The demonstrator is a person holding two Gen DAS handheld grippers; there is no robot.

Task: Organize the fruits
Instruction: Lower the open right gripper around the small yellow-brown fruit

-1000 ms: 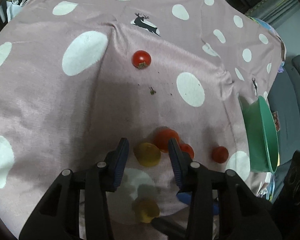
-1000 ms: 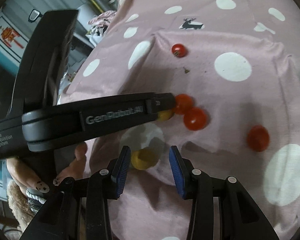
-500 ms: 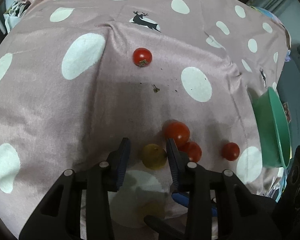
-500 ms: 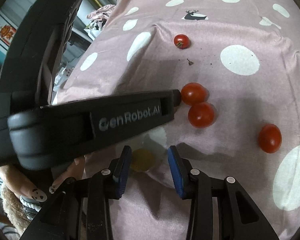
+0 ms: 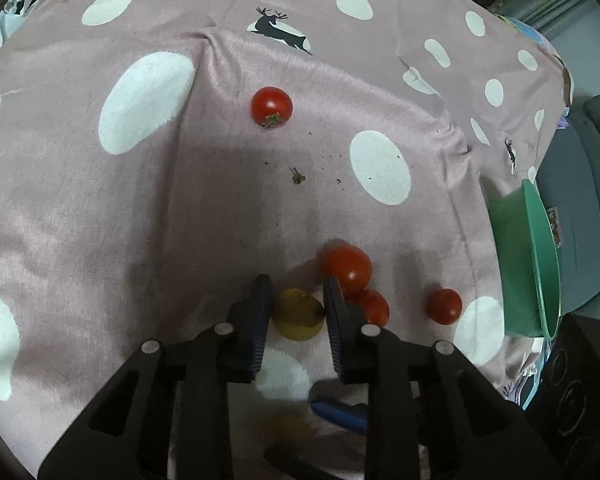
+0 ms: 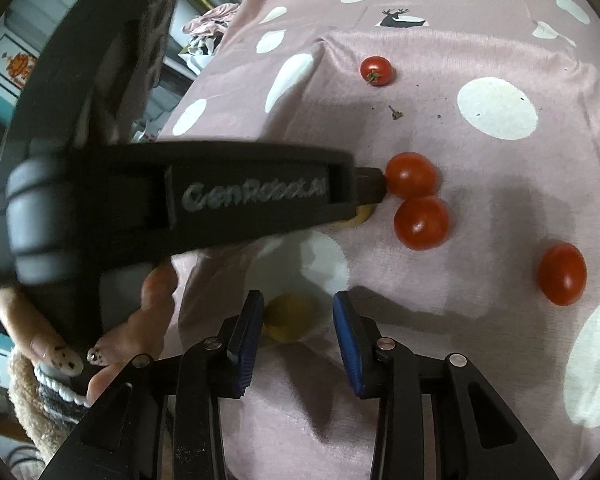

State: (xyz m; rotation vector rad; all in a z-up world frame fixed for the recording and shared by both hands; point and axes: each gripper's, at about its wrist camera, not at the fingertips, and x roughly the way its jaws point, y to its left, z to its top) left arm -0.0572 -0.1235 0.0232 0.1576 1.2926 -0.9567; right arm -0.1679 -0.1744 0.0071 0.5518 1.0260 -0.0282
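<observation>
My left gripper (image 5: 296, 300) has closed around a yellow cherry tomato (image 5: 298, 314) on the pink spotted cloth; both pads touch its sides. Two red tomatoes (image 5: 348, 266) lie just right of it, a third (image 5: 444, 306) further right, and one with a stem (image 5: 271, 106) further off. My right gripper (image 6: 296, 312) is open around a second yellow tomato (image 6: 288, 318) with a gap on the right side. The left gripper's body (image 6: 180, 196) crosses the right wrist view, its tip against a red tomato (image 6: 412, 176).
A green bowl (image 5: 540, 264) stands on its side at the cloth's right edge. A loose stem (image 5: 298, 178) and crumbs lie mid-cloth. A grey sofa (image 5: 588, 184) lies beyond the right edge. The person's hand (image 6: 60, 352) is at lower left.
The left gripper's fingers have narrowed onto the yellow tomato. The right gripper has moved forward so the second yellow tomato sits between its fingers.
</observation>
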